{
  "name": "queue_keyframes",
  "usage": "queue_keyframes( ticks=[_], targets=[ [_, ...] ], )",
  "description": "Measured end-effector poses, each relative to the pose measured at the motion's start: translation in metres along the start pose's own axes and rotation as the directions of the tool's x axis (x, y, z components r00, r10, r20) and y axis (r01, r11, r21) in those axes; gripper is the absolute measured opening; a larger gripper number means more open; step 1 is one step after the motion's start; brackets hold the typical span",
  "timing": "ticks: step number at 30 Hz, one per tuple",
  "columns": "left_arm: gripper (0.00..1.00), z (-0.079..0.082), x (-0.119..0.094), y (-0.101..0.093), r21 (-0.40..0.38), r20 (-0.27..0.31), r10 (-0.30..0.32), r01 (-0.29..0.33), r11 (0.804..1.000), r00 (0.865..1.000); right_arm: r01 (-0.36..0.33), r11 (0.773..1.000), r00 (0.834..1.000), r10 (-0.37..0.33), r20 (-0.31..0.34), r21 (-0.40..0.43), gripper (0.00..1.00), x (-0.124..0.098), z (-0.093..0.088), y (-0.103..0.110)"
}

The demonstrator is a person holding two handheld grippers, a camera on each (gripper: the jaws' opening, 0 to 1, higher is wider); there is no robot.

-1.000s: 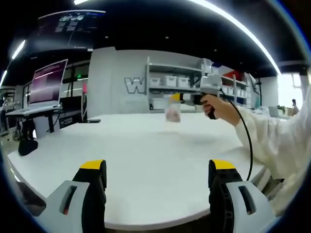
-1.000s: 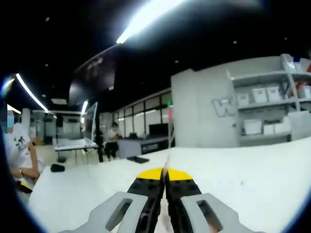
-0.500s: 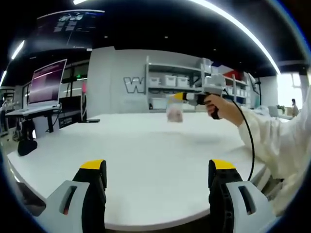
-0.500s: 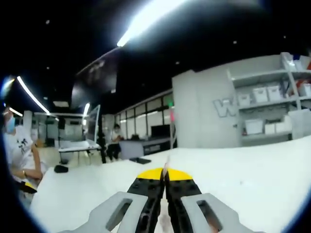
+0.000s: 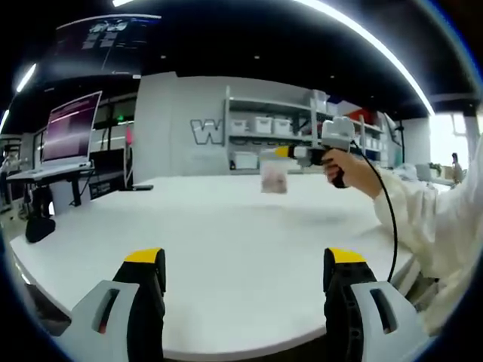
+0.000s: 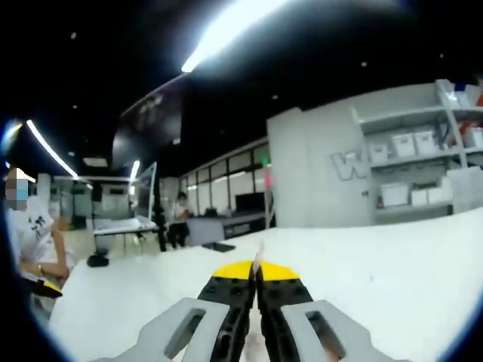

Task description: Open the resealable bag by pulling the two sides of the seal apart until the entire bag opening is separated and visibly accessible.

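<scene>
Bag: the resealable bag [image 5: 274, 179] hung in the air above the white table [image 5: 226, 249], pinched at its top edge by the right gripper [image 5: 290, 153]
Right gripper: in its own view [image 6: 256, 273] the jaws were pressed together on a thin clear edge of the bag
Left gripper: [image 5: 245, 264] jaws spread wide, empty, well short of the bag
Handling: looked light, limp and probably slick; pinkish contents sagged at the bottom
Where to hold: likely the free lip of the seal, opposite the right gripper's pinch
Risk: thin film could slip from a shallow grip
</scene>
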State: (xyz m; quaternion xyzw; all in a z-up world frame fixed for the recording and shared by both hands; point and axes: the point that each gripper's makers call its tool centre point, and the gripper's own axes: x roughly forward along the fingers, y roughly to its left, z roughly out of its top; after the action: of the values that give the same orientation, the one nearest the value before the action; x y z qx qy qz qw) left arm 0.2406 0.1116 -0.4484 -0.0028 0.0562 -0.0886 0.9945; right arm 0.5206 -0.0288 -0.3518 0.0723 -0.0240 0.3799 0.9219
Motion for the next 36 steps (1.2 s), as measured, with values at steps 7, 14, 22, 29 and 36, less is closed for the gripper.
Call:
queue_keyframes(
  ticks=[7, 14, 22, 29, 36],
  targets=[
    [0.85, -0.002, 0.003, -0.003, 0.003, -0.006, -0.009, 0.009, 1.0, 1.0, -0.001, 1.0, 1.0, 0.001, 0.013, 0.019, 0.0, -0.008, 0.002, -0.004],
    [0.85, -0.003, 0.003, -0.004, 0.003, -0.01, -0.01, 0.01, 1.0, 1.0, -0.012, 1.0, 1.0, 0.012, 0.019, 0.017, 0.0, -0.012, 0.005, 0.001],
    [0.85, -0.003, 0.004, -0.004, 0.001, -0.007, -0.009, 0.009, 1.0, 1.0, -0.028, 0.999, 1.0, 0.028, 0.014, 0.038, 0.0, -0.021, 0.004, 0.0],
    [0.85, -0.005, 0.005, -0.006, -0.001, -0.013, -0.016, 0.016, 1.0, 1.0, -0.05, 0.998, 0.998, 0.049, 0.026, 0.04, 0.0, -0.031, 0.01, 0.003],
    [0.85, -0.005, 0.005, -0.007, -0.001, -0.012, -0.013, 0.013, 1.0, 1.0, -0.063, 0.997, 0.997, 0.062, 0.035, 0.041, 0.0, -0.039, 0.011, 0.009]
  ],
)
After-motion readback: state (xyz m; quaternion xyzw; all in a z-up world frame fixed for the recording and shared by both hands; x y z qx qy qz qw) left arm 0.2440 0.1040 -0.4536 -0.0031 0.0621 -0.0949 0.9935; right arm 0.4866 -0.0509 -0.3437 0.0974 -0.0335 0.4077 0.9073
